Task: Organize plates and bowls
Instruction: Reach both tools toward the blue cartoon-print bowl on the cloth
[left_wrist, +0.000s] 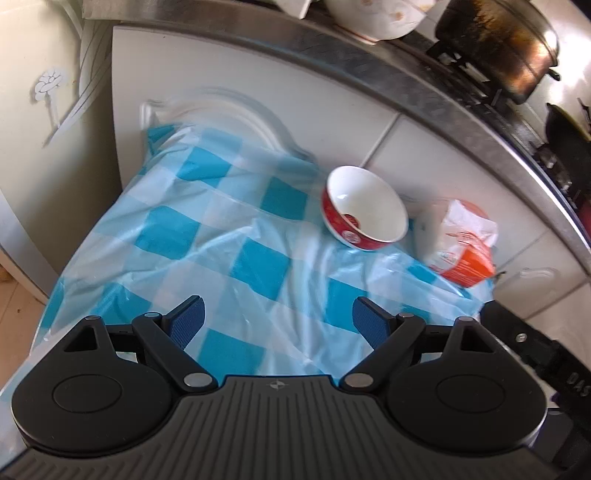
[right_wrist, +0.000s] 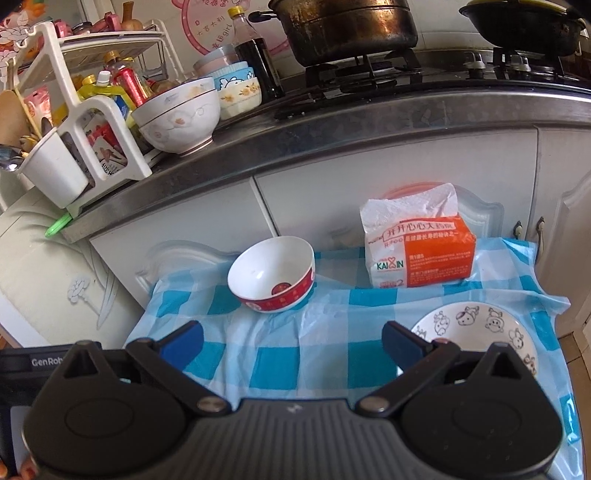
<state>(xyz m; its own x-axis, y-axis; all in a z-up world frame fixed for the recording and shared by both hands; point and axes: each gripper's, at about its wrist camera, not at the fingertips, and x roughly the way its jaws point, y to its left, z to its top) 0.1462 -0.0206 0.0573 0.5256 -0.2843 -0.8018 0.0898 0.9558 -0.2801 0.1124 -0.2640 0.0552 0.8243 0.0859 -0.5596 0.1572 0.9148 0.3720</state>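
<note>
White cabinet doors (right_wrist: 207, 206), steel counter edge (right_wrist: 332, 125), gas stove (right_wrist: 388, 74), daylight

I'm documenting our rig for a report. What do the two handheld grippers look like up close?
Both look alike. The left gripper and right gripper each have a black ribbed body with a small white logo, two round black discs, black linkage arms with silver pivot pins, and blue textured fingers. White lettering shows on a black part beside each gripper. No cables or sleeves are visible.

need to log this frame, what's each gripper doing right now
left gripper: open, holding nothing, above the checked cloth.
right gripper: open, holding nothing.
</note>
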